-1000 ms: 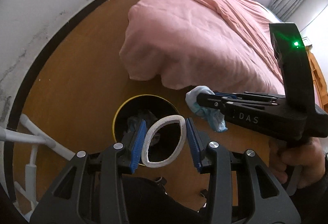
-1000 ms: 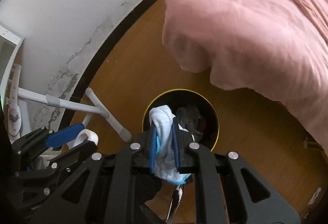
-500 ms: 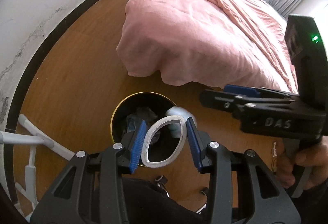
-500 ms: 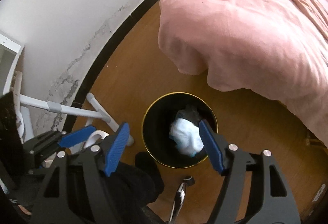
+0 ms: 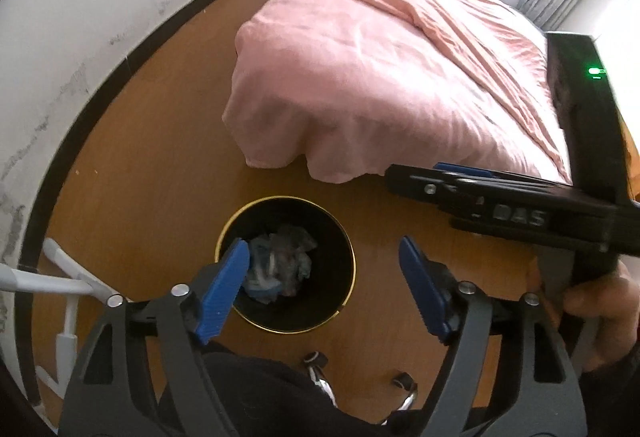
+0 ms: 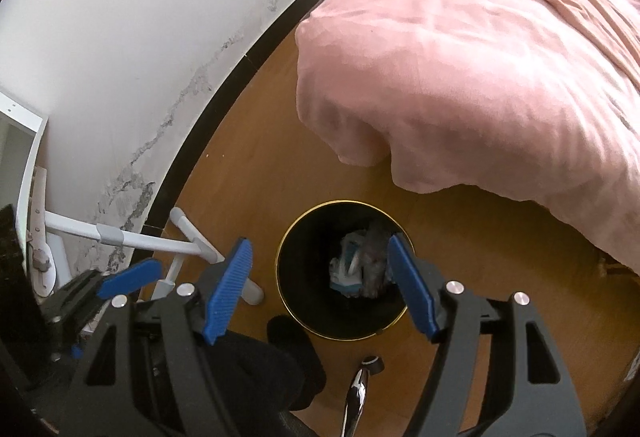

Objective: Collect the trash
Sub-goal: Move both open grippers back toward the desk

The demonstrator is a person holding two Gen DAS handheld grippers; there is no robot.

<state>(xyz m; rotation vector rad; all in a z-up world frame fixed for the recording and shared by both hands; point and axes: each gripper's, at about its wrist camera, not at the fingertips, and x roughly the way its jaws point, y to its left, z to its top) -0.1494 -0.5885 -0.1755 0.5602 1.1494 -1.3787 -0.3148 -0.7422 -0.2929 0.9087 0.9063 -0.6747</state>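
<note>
- While both tools point down at the floor, left gripper [image 5: 326, 287] has its blue pads spread wide, nothing between them; it hangs above the bin, near rim side.
- Right gripper [image 6: 320, 287] same state: released, pads wide apart, empty. From the left wrist view its body shows side-on, ahead and to the right of the left gripper, green LED lit, with the person's right hand [image 5: 600, 317] wrapped around the grip.
- Left gripper also shows at the lower left edge of the right wrist view, one blue pad visible.
- Pink bed cover [image 5: 400, 77] fills the space ahead and right of both grippers, its draped corner hanging just beyond the bin; not in the way.
- Wood floor [image 5: 152, 165] runs ahead-left to a black skirting and a stained white wall [image 6: 140, 37].
- White tube frame [image 6: 160, 243] stands left of the bin, near the wall.
- Chrome chair legs with black caps [image 5: 316, 361] sit just under the grippers, near side of the bin.
- Bin [image 5: 344, 237]: round, black, gold rim, upright, open, directly below and between the pads in both views.
- Trash [image 5: 278, 267] lies at the bin bottom: crumpled white and blue pieces in a heap; single items can't be told apart.
</note>
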